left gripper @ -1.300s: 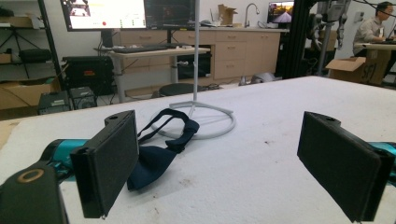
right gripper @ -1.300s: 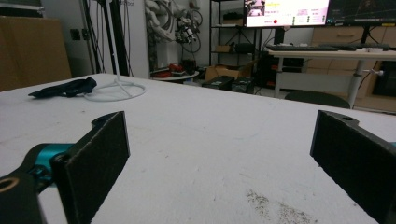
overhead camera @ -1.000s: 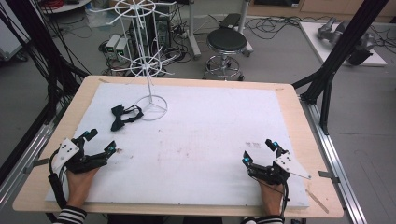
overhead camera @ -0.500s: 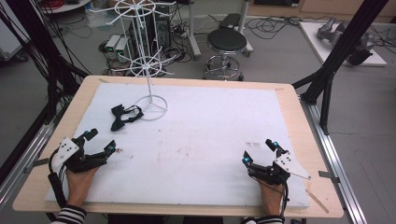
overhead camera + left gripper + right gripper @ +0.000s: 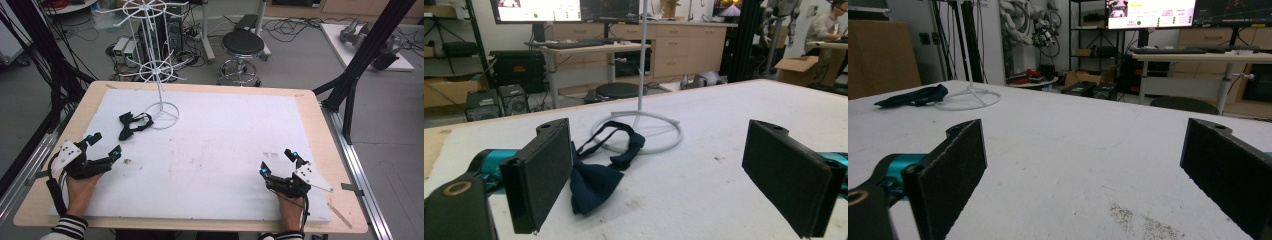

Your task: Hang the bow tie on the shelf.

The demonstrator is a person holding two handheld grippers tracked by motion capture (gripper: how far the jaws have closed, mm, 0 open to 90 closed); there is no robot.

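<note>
White foam sheet over a wooden table [image 5: 310,100], lab clutter of cables and a black stool [image 5: 242,44] beyond. Near the far-left part of the sheet, a white wire display stand [image 5: 161,80] with a ring base. Just beside that ring, on the side toward the left edge and slightly nearer the person, a dark navy bow tie [image 5: 131,124] lying flat with its strap looped toward the ring, perhaps touching it.

Left gripper [image 5: 104,145] resting low on the sheet, nearer the person than the stand, jaws spread wide and empty. In the left gripper view, the bow tie [image 5: 596,172] straight ahead and slightly toward the left jaw, long axis running diagonally away toward the stand base [image 5: 644,132].

Right gripper [image 5: 278,161] well apart from the stand, across the sheet, likewise spread and empty; bow tie [image 5: 913,96] far off at its upper left.

Left hand clearly the nearer; likely a short forward reach, jaws closing across the knot.
</note>
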